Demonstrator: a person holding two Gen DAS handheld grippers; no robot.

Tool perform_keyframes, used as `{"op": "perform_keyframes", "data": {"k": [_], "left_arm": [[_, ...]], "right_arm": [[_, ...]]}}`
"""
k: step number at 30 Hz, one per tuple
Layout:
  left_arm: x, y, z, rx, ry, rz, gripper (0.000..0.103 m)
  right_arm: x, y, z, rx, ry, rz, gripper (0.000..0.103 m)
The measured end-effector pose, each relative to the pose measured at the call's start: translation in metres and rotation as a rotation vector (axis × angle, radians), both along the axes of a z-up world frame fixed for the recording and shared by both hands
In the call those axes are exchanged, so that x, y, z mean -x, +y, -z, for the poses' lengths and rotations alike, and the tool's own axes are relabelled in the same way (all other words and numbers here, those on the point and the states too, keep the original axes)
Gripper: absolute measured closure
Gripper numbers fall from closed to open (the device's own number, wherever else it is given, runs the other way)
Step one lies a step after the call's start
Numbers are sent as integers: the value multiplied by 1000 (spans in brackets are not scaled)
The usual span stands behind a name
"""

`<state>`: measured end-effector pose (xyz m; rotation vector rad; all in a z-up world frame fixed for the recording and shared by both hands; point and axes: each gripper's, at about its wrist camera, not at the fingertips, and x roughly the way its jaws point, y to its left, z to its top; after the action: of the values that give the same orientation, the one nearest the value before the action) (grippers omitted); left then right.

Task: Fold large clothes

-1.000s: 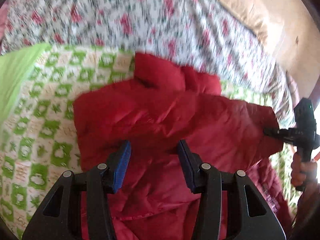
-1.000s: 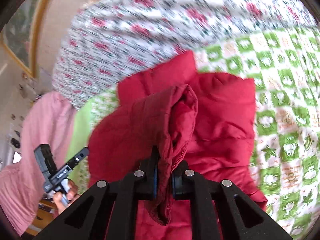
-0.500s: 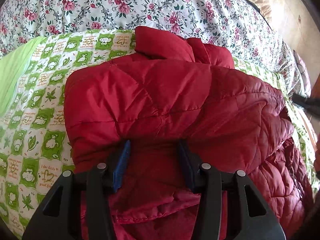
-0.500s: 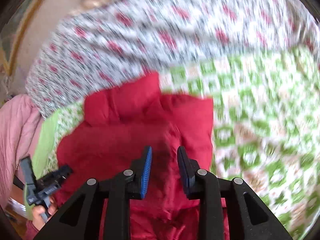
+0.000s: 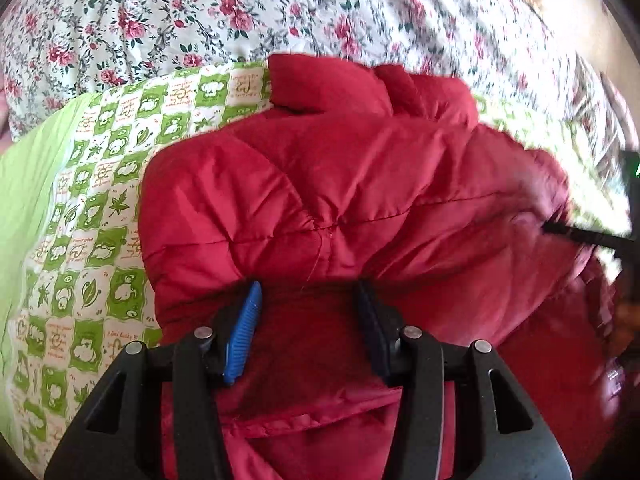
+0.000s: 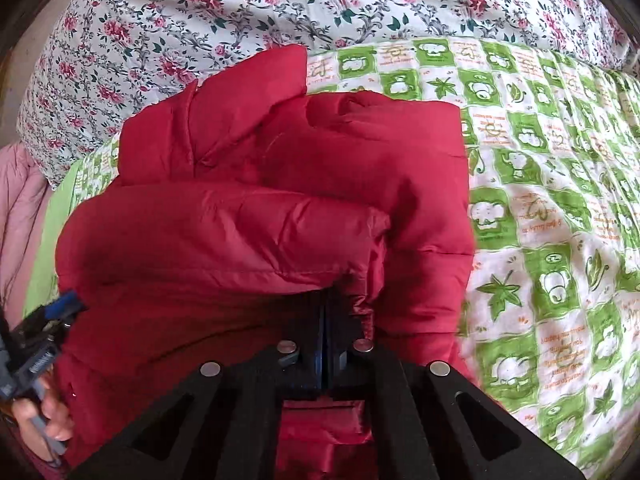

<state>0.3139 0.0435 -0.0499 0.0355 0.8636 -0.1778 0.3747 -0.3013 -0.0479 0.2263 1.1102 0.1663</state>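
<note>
A puffy red quilted jacket point(image 5: 340, 184) lies on a green-and-white checked blanket point(image 5: 92, 208), its collar toward the far side. A sleeve is folded across its front. My left gripper point(image 5: 306, 304) is open and empty, its blue pads point(image 5: 242, 332) spread just over the lower edge of the folded part. In the right wrist view the same jacket point(image 6: 280, 200) fills the middle. My right gripper point(image 6: 324, 320) is shut, its tips tucked under the folded sleeve's cuff point(image 6: 368, 292); whether fabric is pinched is hidden. The right gripper also shows at the left wrist view's right edge point(image 5: 580, 236).
A floral quilt point(image 6: 240, 4) lies beyond the blanket point(image 6: 560, 200). A pink cover point(image 6: 16, 216) sits at the left. The hand holding the left gripper point(image 6: 44, 360) is at the jacket's left edge. Plain green fabric point(image 5: 28, 184) borders the blanket.
My right gripper let go of the sleeve, opened, then shut again low at the cuff. The sleeve now lies folded across the jacket. My left gripper stayed open, moving closer.
</note>
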Motion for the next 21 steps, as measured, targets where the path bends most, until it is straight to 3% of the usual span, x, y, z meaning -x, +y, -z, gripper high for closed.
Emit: {"op": "perform_keyframes", "data": {"k": [3, 5, 9, 17, 21], "left_arm": [[6, -6, -24, 103, -53, 49, 56], [4, -15, -31, 81, -69, 57, 56], [-21, -23, 5, 9, 53, 53, 53], [-24, -21, 22, -8, 52, 50, 52], [-23, -22, 21, -9, 51, 51, 52]], "right_arm": [[1, -1, 3, -12, -5, -8, 103], [0, -2, 3, -14, -6, -8, 103], [-1, 1, 5, -27, -11, -11, 103], [7, -6, 0, -37, -13, -2, 103], [24, 4, -33, -16, -114, -17, 93]]}}
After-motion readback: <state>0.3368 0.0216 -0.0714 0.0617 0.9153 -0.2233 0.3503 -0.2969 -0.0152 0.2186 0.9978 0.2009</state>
